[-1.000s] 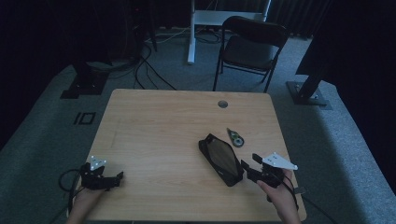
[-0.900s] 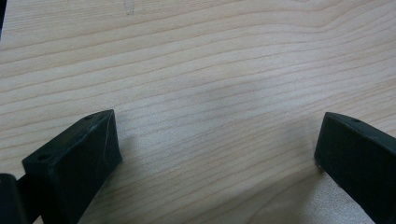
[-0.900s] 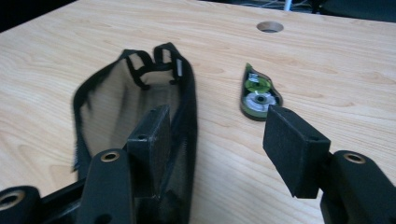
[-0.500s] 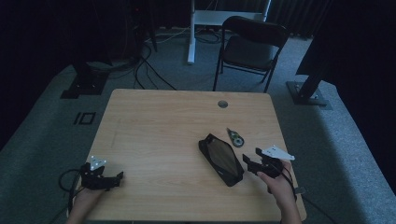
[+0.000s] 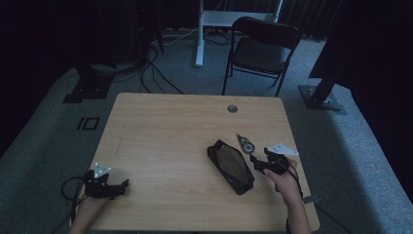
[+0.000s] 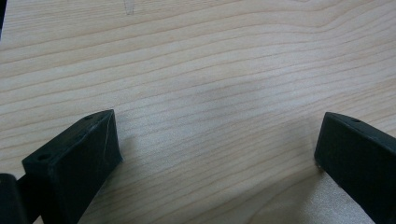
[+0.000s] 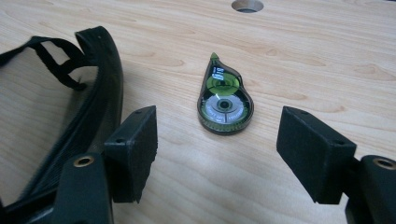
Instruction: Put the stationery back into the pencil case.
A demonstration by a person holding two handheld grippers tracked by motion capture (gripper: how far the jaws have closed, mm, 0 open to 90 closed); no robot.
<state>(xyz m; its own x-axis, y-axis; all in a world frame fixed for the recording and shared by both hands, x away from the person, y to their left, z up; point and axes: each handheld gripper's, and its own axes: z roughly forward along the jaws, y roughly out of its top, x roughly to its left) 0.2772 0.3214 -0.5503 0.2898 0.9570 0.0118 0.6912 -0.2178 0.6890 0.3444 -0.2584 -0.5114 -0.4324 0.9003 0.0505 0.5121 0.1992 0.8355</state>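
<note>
The green correction tape dispenser point(image 7: 225, 99) lies flat on the wooden tabletop point(image 5: 165, 131) just ahead of the right claw point(image 7: 217, 151), in line with the gap between its jaws and not yet between them. Nothing touches it. Its clear shell shows two reels; there is white print on the green part, too small to read. The black mesh pouch point(image 7: 79, 121) lies just to the left of this claw, close by its left jaw. The right claw's jaws have just been opening and stand wide, holding nothing. The left claw point(image 6: 215, 154), well apart at the tabletop's near left corner, gapes wide over bare wood, empty.
</note>
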